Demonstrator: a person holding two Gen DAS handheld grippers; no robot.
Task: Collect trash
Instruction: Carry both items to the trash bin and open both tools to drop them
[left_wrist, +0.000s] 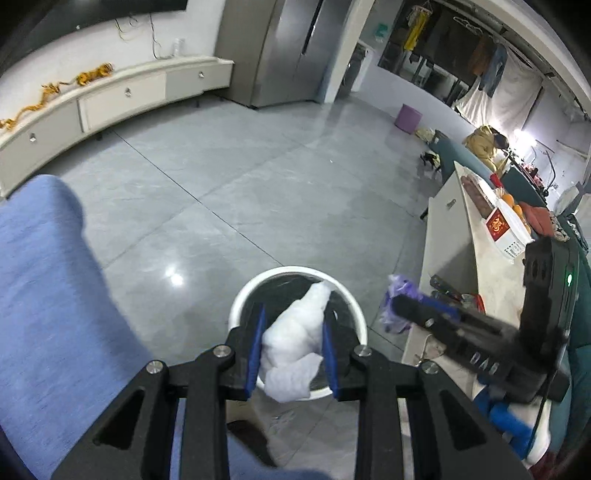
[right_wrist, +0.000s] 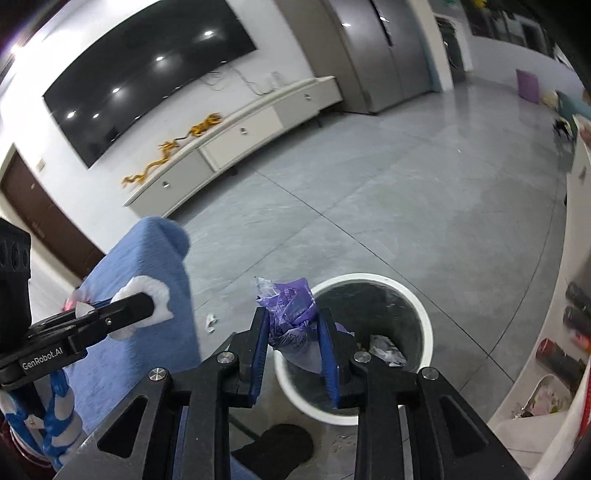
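Note:
A round bin with a white rim (left_wrist: 258, 284) and a dark liner stands on the grey floor just beyond my left gripper (left_wrist: 293, 312). That gripper is shut on a crumpled white tissue (left_wrist: 295, 339), which hangs over the bin's mouth. In the right wrist view my right gripper (right_wrist: 293, 312) is shut on a crumpled purple wrapper (right_wrist: 291, 314) at the left rim of the same bin (right_wrist: 369, 277). Some crumpled paper (right_wrist: 384, 349) lies inside. Each gripper shows in the other's view: the right gripper (left_wrist: 397, 306) with the purple wrapper (left_wrist: 391, 317), the left gripper (right_wrist: 147, 301) with the white tissue (right_wrist: 157, 291).
A blue upholstered seat (left_wrist: 44, 295) rises close on the left. A pale low table (left_wrist: 461, 240) with boxes and oranges runs along the right. A small white scrap (right_wrist: 210, 323) lies on the floor by the seat, a dark slipper (right_wrist: 277, 446) under the grippers. A TV cabinet (left_wrist: 122, 99) lines the far wall.

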